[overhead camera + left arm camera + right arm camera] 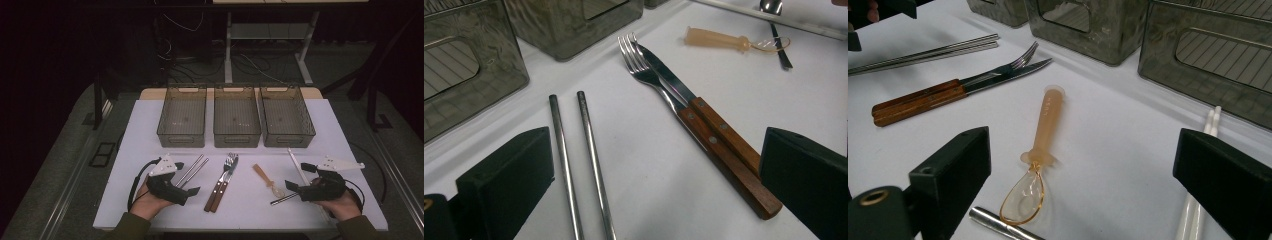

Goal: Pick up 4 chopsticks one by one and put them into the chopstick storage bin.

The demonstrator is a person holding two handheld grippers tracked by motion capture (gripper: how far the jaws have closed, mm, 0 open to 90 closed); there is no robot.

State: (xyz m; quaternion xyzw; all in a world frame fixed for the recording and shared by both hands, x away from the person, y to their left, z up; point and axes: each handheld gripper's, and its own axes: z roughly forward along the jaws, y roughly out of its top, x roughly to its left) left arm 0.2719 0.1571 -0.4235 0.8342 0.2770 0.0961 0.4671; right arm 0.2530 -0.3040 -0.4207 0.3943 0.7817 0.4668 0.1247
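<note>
While both tools rest low on the tabletop (150,120), jaws spread wide and holding nothing, left tool (182,192) sits beside metal chopsticks (574,165). Right tool (296,186) flanks amber spoon (1040,150), no contact.

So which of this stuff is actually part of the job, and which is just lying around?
Part of the job, probably: metal chopsticks, fork and knife, amber spoon, white chopsticks, three bins, both open grippers, left and right.

Lying about: cables, desk frame behind.
</note>
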